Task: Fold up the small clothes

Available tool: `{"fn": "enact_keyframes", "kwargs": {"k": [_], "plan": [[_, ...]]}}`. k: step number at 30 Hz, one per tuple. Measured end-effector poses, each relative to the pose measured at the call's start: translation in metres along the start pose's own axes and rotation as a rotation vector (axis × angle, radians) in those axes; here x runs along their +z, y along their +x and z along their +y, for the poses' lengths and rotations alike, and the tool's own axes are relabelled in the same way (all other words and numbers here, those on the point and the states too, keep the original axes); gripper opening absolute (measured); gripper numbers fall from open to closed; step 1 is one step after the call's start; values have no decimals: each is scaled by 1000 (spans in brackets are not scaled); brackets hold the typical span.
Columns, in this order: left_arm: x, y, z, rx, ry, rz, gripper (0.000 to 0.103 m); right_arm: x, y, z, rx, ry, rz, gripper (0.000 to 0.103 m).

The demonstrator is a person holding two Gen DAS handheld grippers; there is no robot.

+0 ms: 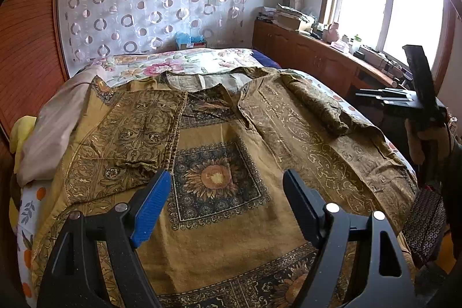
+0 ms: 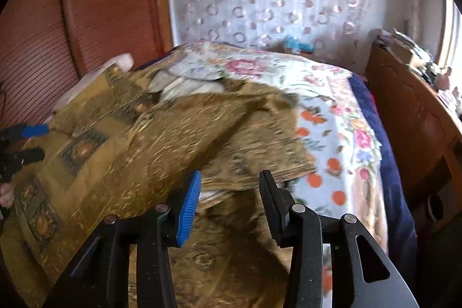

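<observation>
Golden shirt (image 1: 219, 163) spread at frame centre, both sides folded in; left gripper (image 1: 228, 204) and right gripper (image 2: 229, 204) spread, pinching nothing; loose sleeve (image 1: 317, 108) may slide open.

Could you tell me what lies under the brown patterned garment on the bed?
Around the brown garment, a floral bedspread shows beyond its collar and right edge, so it lies on that. What is beneath its middle is covered.
</observation>
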State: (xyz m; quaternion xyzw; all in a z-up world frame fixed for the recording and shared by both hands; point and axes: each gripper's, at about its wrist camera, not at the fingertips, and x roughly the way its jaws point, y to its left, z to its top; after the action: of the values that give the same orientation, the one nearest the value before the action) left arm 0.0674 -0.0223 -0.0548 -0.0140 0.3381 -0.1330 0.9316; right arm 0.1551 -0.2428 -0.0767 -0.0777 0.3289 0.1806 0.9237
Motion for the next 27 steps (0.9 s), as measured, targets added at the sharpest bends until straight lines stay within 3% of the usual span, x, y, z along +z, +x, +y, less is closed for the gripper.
{"fn": "enact_keyframes", "kwargs": {"k": [7,16,17,20,27], "plan": [[-1,2,-2,-3,3,6,80,9,47,-36,-57,126,82,44],[-6,2,0,-3,-4,14,80,22,97,-54,-44,210,160,43],[-6,2,1,-2,-6,14,80,23,98,-54,-38,206,163,41],[-7,1,2,-1,-10,14,80,28,100,-50,-10,176,166,13],[-7,0,6,6,-21,10,80,44,78,-28,-37,68,23,7]]}}
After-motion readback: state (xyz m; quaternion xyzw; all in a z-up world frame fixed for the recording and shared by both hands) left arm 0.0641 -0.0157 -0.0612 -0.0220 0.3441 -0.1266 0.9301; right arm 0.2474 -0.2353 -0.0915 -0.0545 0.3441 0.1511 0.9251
